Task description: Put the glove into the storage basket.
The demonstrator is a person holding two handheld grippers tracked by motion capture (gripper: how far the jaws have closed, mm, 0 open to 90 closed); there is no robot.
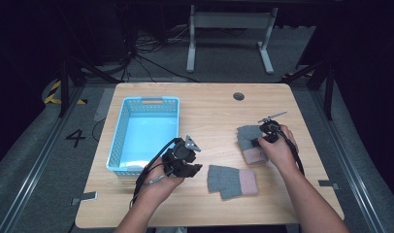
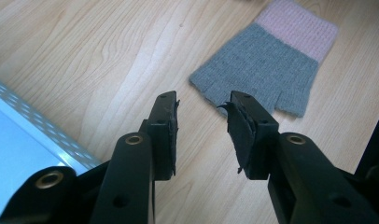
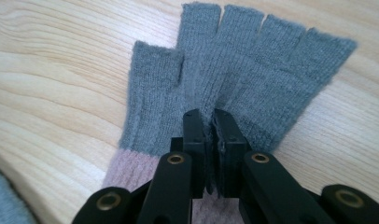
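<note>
Gloves on my table, one pinched.
Right gripper (image 3: 209, 122) clamps what looks like a fold of the far glove (image 1: 249, 142) at three o'clock; left gripper (image 2: 200, 107) gapes, near glove (image 2: 267, 65) just beyond at one o'clock.

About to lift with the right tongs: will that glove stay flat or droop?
Probably droop: the glove is soft knit, already puckered where the right tongs pinch it. Likely light, and unlikely to slip, since the wool bunches between the jaws.

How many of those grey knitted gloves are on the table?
2. One grey fingerless knitted glove with a pink cuff lies flat near the front edge, beside the left gripper. The other glove lies further right, pinched by the right gripper.
</note>
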